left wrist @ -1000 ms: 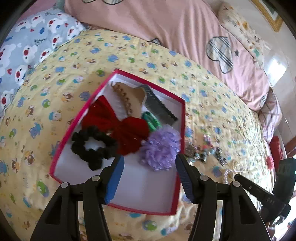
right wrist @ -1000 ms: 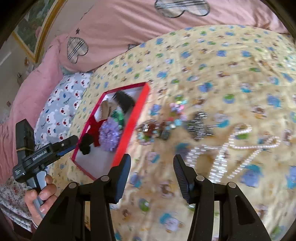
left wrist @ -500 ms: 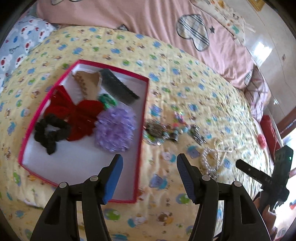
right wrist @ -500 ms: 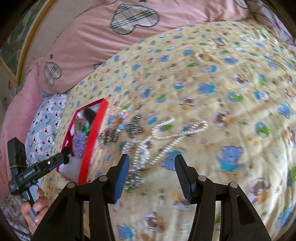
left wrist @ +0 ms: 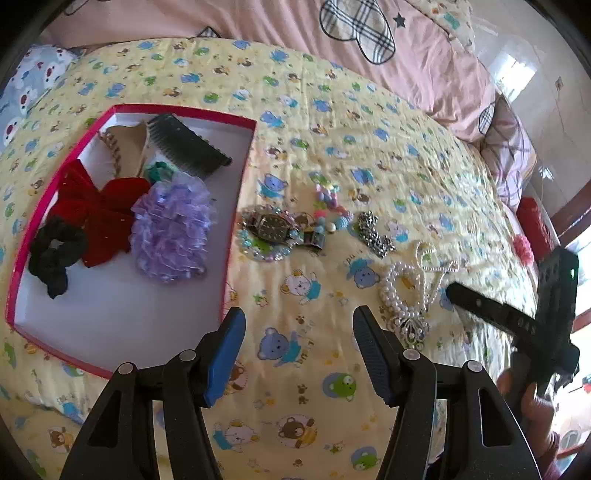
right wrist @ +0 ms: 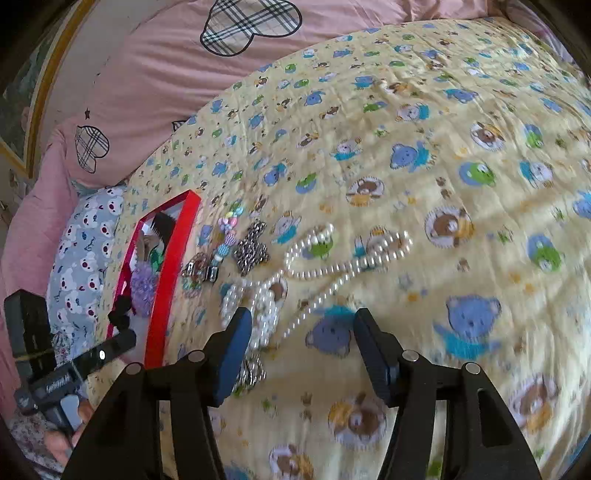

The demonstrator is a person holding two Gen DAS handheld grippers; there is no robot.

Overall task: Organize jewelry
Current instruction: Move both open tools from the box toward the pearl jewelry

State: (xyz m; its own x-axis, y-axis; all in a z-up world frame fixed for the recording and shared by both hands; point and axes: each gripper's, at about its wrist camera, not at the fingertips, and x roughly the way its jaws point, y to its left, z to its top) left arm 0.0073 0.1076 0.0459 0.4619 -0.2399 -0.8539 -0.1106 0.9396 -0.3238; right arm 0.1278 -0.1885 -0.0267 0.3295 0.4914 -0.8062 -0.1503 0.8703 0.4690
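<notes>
A red-rimmed white box (left wrist: 236, 199) (right wrist: 173, 254) lies on the yellow bear-print quilt with a purple ruffled scrunchie (left wrist: 170, 229), a red bow (left wrist: 99, 206), a black scrunchie (left wrist: 55, 251) and a dark comb (left wrist: 188, 144) inside. Right of the box lie a watch (left wrist: 271, 227), coloured beads (left wrist: 327, 206), a silver chain piece (left wrist: 373, 232) (right wrist: 251, 251) and pearl strands (left wrist: 402, 288) (right wrist: 332, 266). My left gripper (left wrist: 298, 332) hovers open over bare quilt between box and pearls. My right gripper (right wrist: 302, 332) has its jaws opening just above the near end of the pearls, nothing between them.
A pink duvet with plaid hearts (left wrist: 369, 33) (right wrist: 184, 74) lies behind the quilt. A grey bear-print pillow (right wrist: 85, 240) sits past the box. Each view shows the other handheld gripper and a hand at its edge. The quilt's right half (right wrist: 480, 184) holds only fabric.
Both views swung right from the box toward the loose jewellery. The left gripper left the box interior for the quilt beside it; the right gripper came down to the pearls and its jaws widened.
</notes>
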